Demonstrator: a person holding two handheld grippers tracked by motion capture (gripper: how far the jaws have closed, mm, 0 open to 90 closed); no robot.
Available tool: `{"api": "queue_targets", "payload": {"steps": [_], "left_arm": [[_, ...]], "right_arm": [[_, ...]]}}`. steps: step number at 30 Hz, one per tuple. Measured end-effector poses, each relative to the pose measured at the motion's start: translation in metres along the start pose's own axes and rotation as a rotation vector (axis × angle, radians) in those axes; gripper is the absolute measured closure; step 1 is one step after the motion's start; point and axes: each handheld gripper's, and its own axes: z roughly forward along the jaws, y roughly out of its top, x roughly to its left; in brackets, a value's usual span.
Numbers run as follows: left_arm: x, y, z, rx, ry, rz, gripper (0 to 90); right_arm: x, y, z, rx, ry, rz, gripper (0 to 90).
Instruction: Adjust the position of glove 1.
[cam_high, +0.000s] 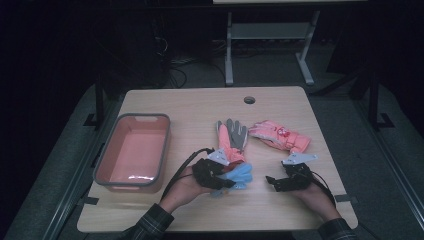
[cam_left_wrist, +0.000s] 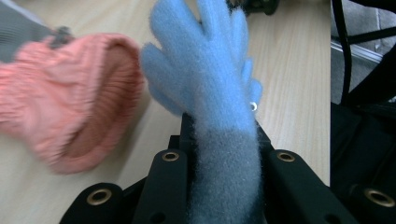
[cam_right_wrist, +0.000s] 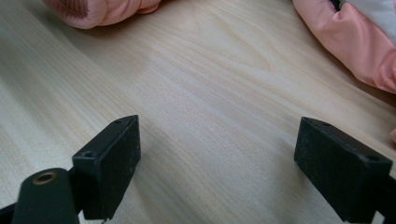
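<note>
A fuzzy light-blue glove (cam_left_wrist: 210, 70) stands up between the jaws of my left gripper (cam_left_wrist: 224, 161), which is shut on its cuff. From above, the left gripper (cam_high: 226, 180) holds the blue glove (cam_high: 241, 175) just over the table's front middle. Right behind it lies a pink knit glove with a grey palm (cam_high: 231, 139), whose cuff (cam_left_wrist: 70, 112) is close on the left in the left gripper view. A pink padded mitten (cam_high: 280, 136) lies to the right. My right gripper (cam_high: 274, 182) rests low over bare wood, jaws open and nothing between them (cam_right_wrist: 219, 158).
A pink basin with a grey rim (cam_high: 106, 150) sits at the table's left side. The wooden table (cam_high: 200, 105) has a round cable hole (cam_high: 249, 100) near its far edge. Edges of the pink mitten (cam_right_wrist: 355, 42) reach into the right gripper view.
</note>
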Motion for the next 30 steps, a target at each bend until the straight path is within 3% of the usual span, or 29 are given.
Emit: {"api": "queue_targets", "payload": {"steps": [16,25,30], "left_arm": [[0.025,0.002,-0.065,-0.085,0.116,-0.061,75.1],[0.041,0.0,-0.094,-0.092,0.166,-0.089,75.0],[0.058,-0.006,-0.115,-0.103,0.216,-0.117,75.0]], "right_arm": [[0.001,0.0,0.0,-0.001,-0.002,0.009,13.8],[0.001,0.0,0.0,0.002,0.0,0.007,13.2],[0.002,0.0,0.0,0.001,0.0,0.011,13.2]]}}
